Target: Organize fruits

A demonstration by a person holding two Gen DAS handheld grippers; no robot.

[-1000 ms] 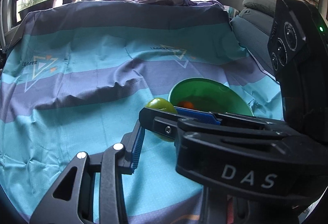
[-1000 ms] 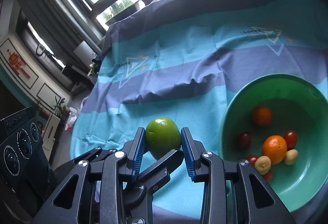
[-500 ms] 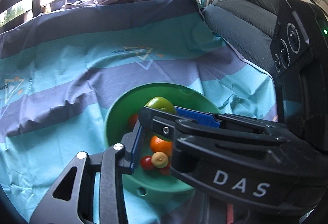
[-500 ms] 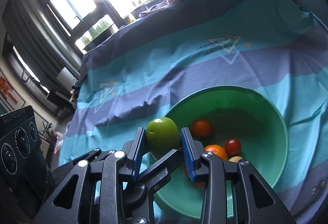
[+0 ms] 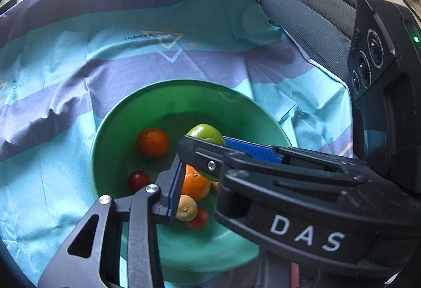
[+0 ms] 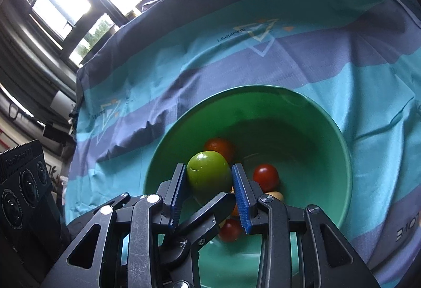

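A striped blue cloth (image 6: 302, 56) covers the table, and on it sits a green bowl (image 6: 339, 156) holding an orange (image 5: 152, 142), small tomatoes (image 6: 265, 177) and other small fruit. The right gripper (image 6: 209, 182) hangs over the bowl with its jaws clamped on a green apple (image 6: 208, 173). Only one finger of the left gripper (image 5: 173, 190) shows, just beside the right one, so I cannot tell how its jaws stand.

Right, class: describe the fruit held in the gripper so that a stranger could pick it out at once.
Find the green bowl on the striped cloth. Just above its fruit, the right gripper clamps a green apple. It is the only green fruit, and larger than the oranges and small red tomatoes below.
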